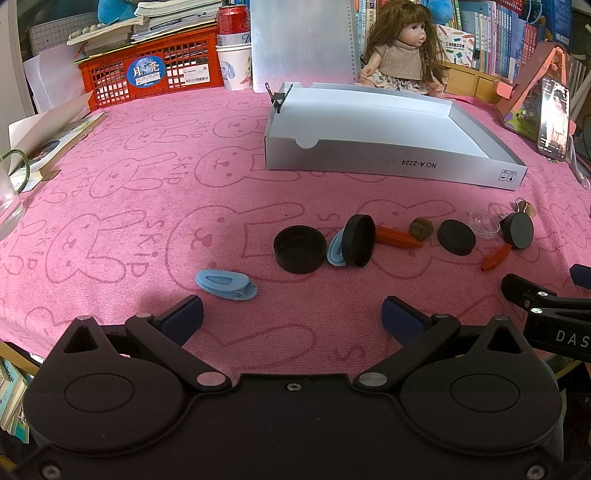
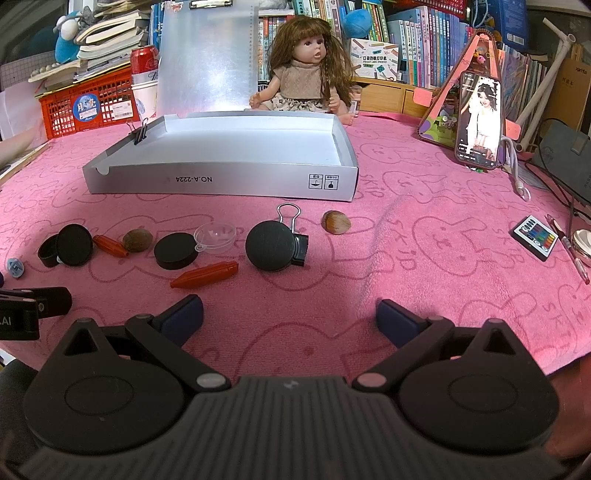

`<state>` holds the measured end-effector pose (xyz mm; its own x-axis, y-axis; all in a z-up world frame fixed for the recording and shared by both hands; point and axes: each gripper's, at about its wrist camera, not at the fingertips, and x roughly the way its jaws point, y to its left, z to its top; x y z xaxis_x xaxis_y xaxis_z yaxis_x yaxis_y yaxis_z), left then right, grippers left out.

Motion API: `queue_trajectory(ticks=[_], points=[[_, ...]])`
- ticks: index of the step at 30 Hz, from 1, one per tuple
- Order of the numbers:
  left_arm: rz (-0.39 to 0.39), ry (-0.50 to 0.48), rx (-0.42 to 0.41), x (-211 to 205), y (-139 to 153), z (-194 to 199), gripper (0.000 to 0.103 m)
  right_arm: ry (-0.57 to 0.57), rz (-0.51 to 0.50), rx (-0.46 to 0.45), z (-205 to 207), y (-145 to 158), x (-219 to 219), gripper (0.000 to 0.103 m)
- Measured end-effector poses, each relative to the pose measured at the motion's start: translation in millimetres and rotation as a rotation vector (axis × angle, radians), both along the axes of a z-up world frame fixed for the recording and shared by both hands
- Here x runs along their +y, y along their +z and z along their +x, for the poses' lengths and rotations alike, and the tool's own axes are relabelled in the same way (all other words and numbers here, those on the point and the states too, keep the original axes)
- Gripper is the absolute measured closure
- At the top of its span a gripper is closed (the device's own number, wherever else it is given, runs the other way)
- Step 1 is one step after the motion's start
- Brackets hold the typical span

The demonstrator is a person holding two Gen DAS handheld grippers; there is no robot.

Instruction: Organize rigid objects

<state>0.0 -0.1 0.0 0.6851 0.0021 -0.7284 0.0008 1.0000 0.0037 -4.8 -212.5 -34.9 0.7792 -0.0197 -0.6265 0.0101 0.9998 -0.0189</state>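
Observation:
An empty grey box (image 1: 388, 162) (image 2: 221, 181) stands on the pink cloth. In front of it lie small items: a blue clip (image 1: 225, 284), an open black cap (image 1: 299, 254), a black lid on edge (image 1: 358, 240) against a second blue clip (image 1: 335, 252), orange pegs (image 1: 397, 237) (image 2: 205, 275), a flat black disc (image 2: 175, 252), a clear dome (image 2: 216, 234), a black disc (image 2: 271, 245) leaning on a binder clip (image 2: 295, 230), and nuts (image 2: 137, 240) (image 2: 336, 222). My left gripper (image 1: 291, 314) is open and empty, just short of the blue clip. My right gripper (image 2: 290, 314) is open and empty, short of the orange peg.
A doll (image 2: 308, 74), a metal sheet (image 2: 207, 62), a red crate (image 1: 147, 66) and a can (image 1: 232, 22) stand behind the box. A phone on a stand (image 2: 478, 118), a remote (image 2: 535, 236) and a pen (image 2: 570, 251) lie right. A glass (image 1: 9, 199) stands far left.

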Motion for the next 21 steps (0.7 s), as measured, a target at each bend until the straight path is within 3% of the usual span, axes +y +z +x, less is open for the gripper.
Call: queue_trajectory(ticks=[21], points=[[0.003,-0.023,-0.063,3.4,-3.5,-9.5,0.000,0.012,0.008,-0.056,-6.1,-3.7,-2.8,0.000]])
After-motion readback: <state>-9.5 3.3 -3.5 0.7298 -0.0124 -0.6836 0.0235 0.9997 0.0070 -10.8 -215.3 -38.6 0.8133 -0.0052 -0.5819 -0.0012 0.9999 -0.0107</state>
